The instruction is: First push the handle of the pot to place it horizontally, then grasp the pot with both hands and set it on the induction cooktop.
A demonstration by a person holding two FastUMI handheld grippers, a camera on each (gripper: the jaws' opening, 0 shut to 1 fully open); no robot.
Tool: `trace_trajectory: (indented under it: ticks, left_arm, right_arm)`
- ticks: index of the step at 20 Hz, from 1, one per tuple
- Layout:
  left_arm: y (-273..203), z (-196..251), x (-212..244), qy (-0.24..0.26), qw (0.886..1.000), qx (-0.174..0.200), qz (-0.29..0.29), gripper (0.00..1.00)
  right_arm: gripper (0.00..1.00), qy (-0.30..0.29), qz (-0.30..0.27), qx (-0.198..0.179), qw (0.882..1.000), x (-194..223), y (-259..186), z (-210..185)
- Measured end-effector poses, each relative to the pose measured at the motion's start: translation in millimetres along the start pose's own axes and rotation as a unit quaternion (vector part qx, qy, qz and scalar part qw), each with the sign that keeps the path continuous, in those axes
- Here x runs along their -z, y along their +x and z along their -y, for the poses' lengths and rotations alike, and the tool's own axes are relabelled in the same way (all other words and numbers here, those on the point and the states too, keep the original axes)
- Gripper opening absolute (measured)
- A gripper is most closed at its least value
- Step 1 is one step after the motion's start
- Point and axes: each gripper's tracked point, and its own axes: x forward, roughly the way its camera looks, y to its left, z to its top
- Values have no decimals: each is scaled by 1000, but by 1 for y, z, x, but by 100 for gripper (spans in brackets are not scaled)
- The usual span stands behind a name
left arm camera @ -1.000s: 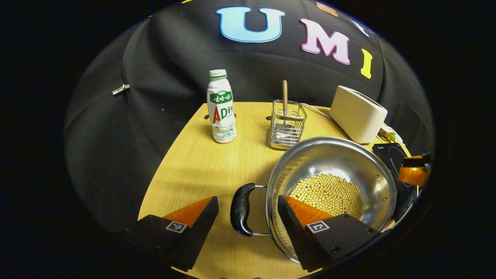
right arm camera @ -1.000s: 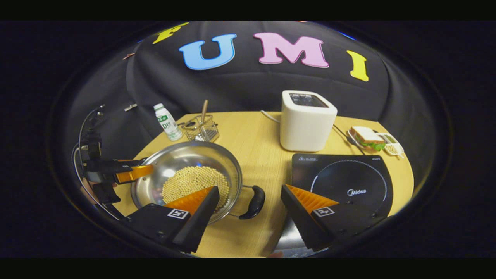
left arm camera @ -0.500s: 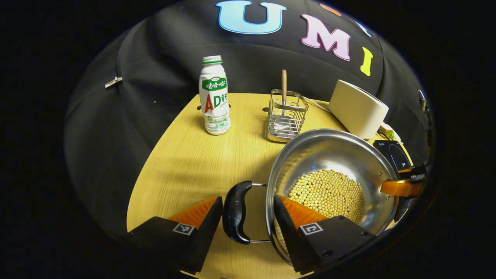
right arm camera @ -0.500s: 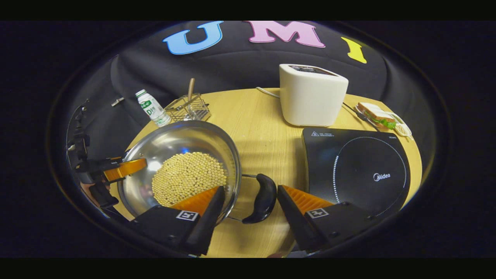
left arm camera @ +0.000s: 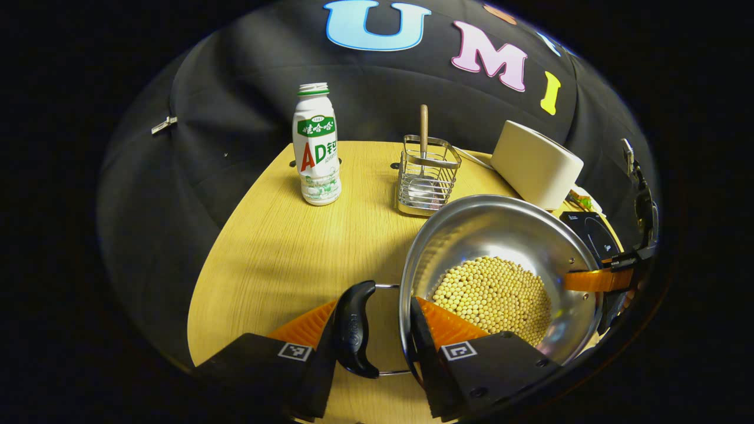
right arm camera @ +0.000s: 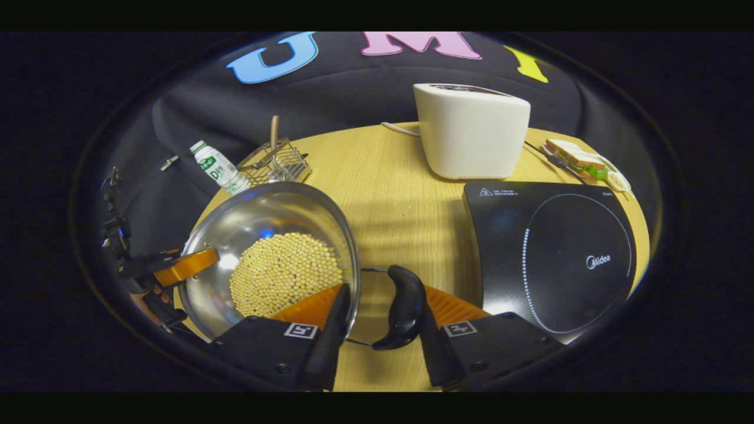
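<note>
Between the fingers (left arm camera: 300,327) of the left gripper (left arm camera: 372,306), one black handle (left arm camera: 353,327) and the adjoining wall of the pot (left arm camera: 500,235) are bracketed: one finger is laid against the outside of the handle, the other is set inside the rim. By the look of it, the pair is clenched across handle and wall. The same hold is seen at the right gripper (right arm camera: 386,290), whose fingers are closed over the opposite handle (right arm camera: 403,306) and the rim beside it.

The pot is seated on the counter (right arm camera: 400,194), both handles lying level, with a bed of soybeans (left arm camera: 495,294) in its bottom. The induction cooktop (right arm camera: 554,253) is placed just beyond the right-hand handle, a strip of bare counter between them; a toaster (right arm camera: 471,138) is stood behind it.

The push is judged done and the two-handed lift is in hand. Both grips should be confirmed firm before weight is taken — the pot should be raised evenly and kept flat so that no beans are spilled. It should then be carried sideways towards the cooktop's ring, kept clear of the toaster, and lowered squarely before either grip is released.
</note>
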Motion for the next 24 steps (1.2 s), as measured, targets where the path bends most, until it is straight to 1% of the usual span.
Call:
trace_trajectory:
  ticks: [1,2,3,4,6,9,10,13,15,16,17,20,24]
  left_arm:
    - [-1,0,1,-2,1000,-4,-2,64]
    - [-1,0,2,-4,1000,-7,-2,63]
    - [-2,1,2,-9,1000,-9,-3,62]
    - [-6,2,5,-16,1000,-12,-4,62]
    - [-15,5,3,-27,999,-16,5,61]
    - [-35,11,-5,-24,999,-28,15,60]
    - [-47,9,-10,-25,999,-32,15,60]
    - [-72,25,-17,-23,999,-41,0,61]
    - [-84,41,-23,-23,999,-45,-4,60]
    - [-89,51,-26,-25,999,-46,-5,60]
    - [-95,60,-28,-27,999,-47,-6,60]
    - [-102,100,-34,-33,998,-48,-7,60]
    - [-105,150,-43,-27,999,-43,-3,60]
  right_arm:
    - [61,-2,-2,1,1000,0,2,0]
    - [58,-6,-3,1,1000,0,1,1]
    - [58,-6,-3,5,1000,0,1,2]
    - [54,-2,-1,7,1000,-1,-2,4]
    - [54,-1,13,5,1000,-9,-8,5]
    - [54,-6,22,-4,1000,-19,-26,4]
    - [54,-6,22,-9,1000,-22,-32,5]
    - [54,-1,7,-18,1000,-25,-54,14]
    - [54,-4,4,-23,1000,-30,-69,25]
    - [50,-7,5,-25,1000,-34,-77,31]
    - [54,-11,8,-27,1000,-38,-84,38]
    - [54,-16,15,-29,999,-50,-105,66]
    - [54,-19,16,-31,999,-60,-123,113]
